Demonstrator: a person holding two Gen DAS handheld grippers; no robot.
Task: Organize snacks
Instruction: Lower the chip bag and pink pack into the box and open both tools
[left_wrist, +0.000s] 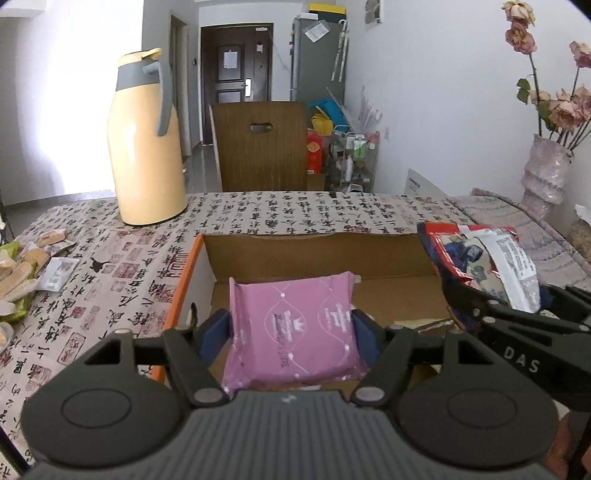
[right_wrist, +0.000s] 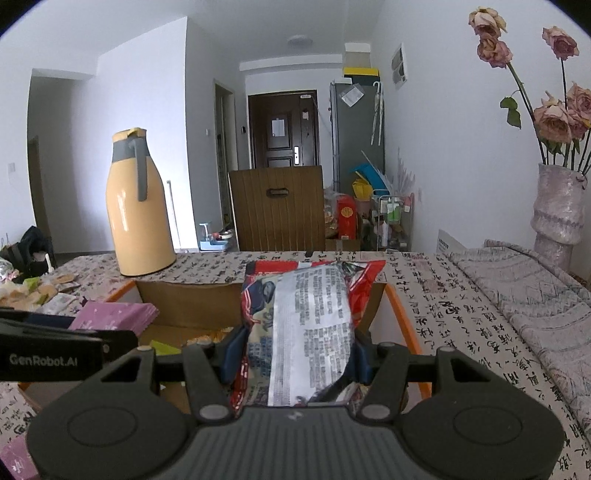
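Now the left gripper (left_wrist: 291, 325) pinches a pink packet (left_wrist: 295, 332) between its blue pads, over the open cardboard box (left_wrist: 317, 254). Beside it, the right gripper (right_wrist: 295, 350) clamps a red snack bag (right_wrist: 306, 325) upright between its fingers above the same box.

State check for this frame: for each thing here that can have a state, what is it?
Left hand-held gripper: shut on pink packet.
Right hand-held gripper: shut on red snack bag.
Pink packet: held over the box.
Red snack bag: held over the box.
Cardboard box: open.
Yellow jug: upright, lid down.
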